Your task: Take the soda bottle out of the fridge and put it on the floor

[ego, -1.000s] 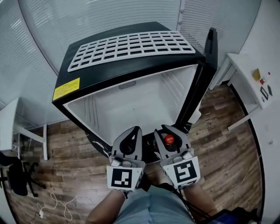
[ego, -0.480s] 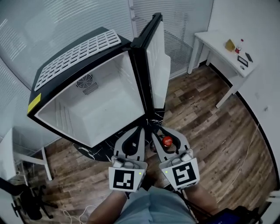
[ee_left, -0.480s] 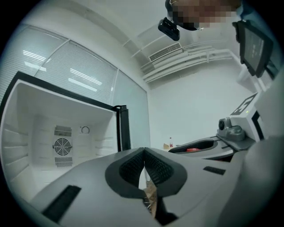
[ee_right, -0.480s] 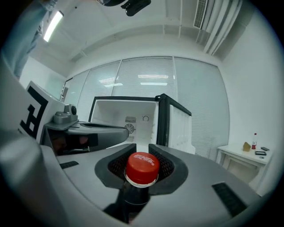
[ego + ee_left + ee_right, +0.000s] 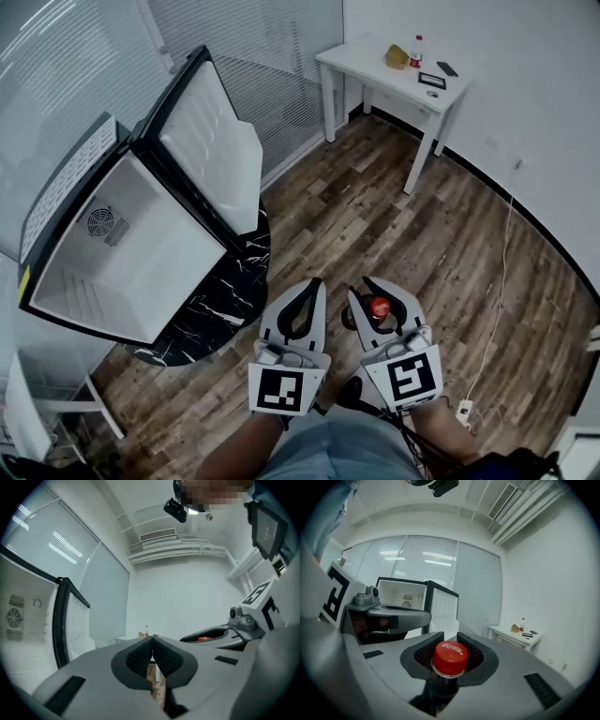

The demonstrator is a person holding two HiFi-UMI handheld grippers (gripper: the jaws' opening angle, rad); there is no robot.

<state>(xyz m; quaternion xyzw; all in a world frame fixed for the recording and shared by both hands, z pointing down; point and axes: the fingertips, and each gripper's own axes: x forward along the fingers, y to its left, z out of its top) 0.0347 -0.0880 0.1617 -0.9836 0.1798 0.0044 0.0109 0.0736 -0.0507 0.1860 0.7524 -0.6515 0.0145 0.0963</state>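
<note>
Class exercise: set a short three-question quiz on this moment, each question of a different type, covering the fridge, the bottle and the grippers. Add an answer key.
1. True or false: the fridge door is shut.
2. Which gripper holds the bottle? A left; B right; C neither.
3. Fill in: the bottle's cap is ___ in colour.

Key
1. False: the door stands open.
2. B: the right gripper grips the bottle at the neck.
3. Red.

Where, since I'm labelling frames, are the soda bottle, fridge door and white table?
soda bottle (image 5: 450,656), right gripper view, red cap.
fridge door (image 5: 214,141), head view, inner face.
white table (image 5: 362,59), head view, bare tabletop.
</note>
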